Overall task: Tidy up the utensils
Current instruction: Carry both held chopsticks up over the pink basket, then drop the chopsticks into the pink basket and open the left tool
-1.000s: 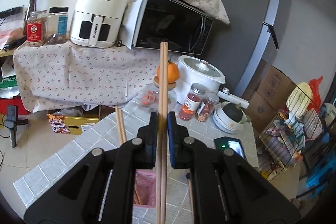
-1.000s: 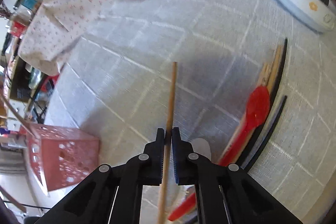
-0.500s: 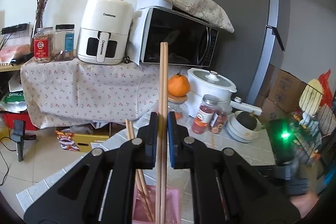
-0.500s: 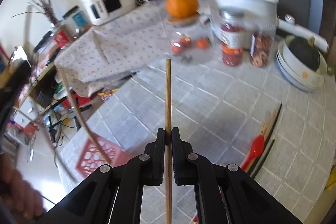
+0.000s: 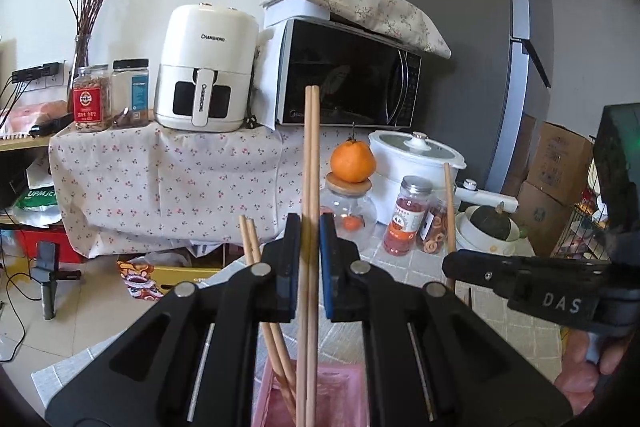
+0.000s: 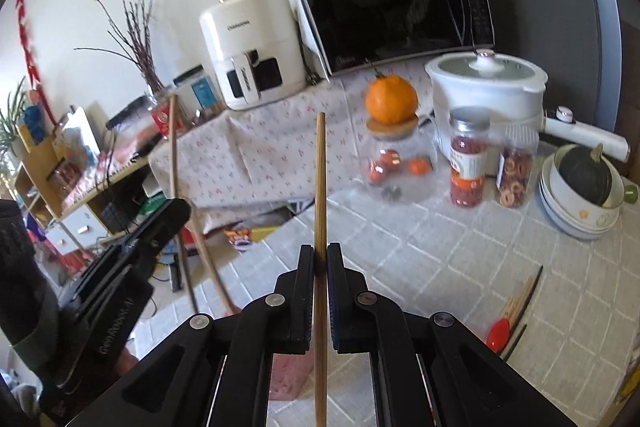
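In the left wrist view my left gripper (image 5: pixel 309 229) is shut on a pair of wooden chopsticks (image 5: pixel 311 155) that stand upright over a pink basket (image 5: pixel 344 397). Two more chopsticks (image 5: pixel 250 251) lean in that basket. My right gripper (image 6: pixel 317 257) is shut on a single wooden chopstick (image 6: pixel 320 179), held upright above the grey checked tablecloth (image 6: pixel 440 267). From the left wrist it shows as the right gripper (image 5: pixel 520 277) at the right edge. A red spoon (image 6: pixel 498 333) and dark chopsticks (image 6: pixel 530 287) lie on the cloth at the right.
A glass jar with an orange (image 6: pixel 390 99) on its lid, two snack jars (image 6: pixel 468 163), a white pot (image 6: pixel 486 87) and stacked bowls holding a squash (image 6: pixel 584 183) line the table's far side. Behind stand a microwave (image 5: pixel 348 75) and an air fryer (image 5: pixel 206 67).
The right gripper has risen from the table with its chopstick and tilted up, and now appears at the right of the left wrist view. The left gripper has tilted up, still holding its pair.
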Tool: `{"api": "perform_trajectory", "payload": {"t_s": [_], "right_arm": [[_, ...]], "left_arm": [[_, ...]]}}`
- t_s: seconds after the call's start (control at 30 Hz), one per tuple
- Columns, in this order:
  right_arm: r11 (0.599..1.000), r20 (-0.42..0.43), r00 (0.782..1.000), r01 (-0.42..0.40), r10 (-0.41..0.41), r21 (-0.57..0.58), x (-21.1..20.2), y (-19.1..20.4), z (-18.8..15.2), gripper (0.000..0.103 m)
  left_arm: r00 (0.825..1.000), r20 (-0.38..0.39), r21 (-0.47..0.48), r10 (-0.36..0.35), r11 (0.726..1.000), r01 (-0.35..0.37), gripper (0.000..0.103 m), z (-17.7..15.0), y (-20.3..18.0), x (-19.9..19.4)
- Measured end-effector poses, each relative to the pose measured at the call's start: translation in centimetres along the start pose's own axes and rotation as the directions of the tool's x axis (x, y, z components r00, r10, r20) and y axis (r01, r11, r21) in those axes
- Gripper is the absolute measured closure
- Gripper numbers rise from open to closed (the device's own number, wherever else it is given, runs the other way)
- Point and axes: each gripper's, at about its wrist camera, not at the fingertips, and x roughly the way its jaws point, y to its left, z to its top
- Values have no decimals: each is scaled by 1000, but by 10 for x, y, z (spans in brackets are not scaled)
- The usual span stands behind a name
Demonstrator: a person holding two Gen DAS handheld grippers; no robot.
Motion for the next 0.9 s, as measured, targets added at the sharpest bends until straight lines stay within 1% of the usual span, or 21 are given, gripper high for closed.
{"api": "perform_trajectory", "payload": {"t_s": [0.1, 0.2, 0.37, 0.53, 0.63, 0.73, 0.8, 0.9], "right_arm": [[1000, 8, 1000, -2, 2, -7, -1, 2, 0, 97], [1000, 18, 1000, -1, 1, -2, -3, 1, 0, 97], [1000, 67, 998, 3, -3, -6, -11, 2, 3, 97], [1000, 80, 997, -13, 14, -16, -13, 6, 4, 97], [1000, 85, 996, -15, 16, -13, -14, 5, 4, 97], [1000, 103, 994, -25, 25, -3, -17, 2, 5, 97], [999, 119, 992, -32, 32, 1, -21, 1, 7, 97], [999, 135, 990, -50, 48, 7, -23, 3, 8, 97]], "left_arm": [[1000, 14, -2, 2, 1000, -2, 93, 3, -1, 0], [1000, 11, -3, 9, 1000, -9, 93, 1, -1, 1], [999, 4, 11, 32, 999, -32, 92, -6, 1, 0], [998, 28, -48, 52, 998, -50, 92, -2, 9, 1], [997, 27, -35, 68, 997, -67, 92, -9, 5, 4], [997, -4, 3, 80, 997, -80, 92, -20, 1, 6], [994, -35, 5, 105, 994, -105, 92, -25, 2, 5], [981, -125, 2, 152, 988, -153, 91, -30, 7, 7]]}}
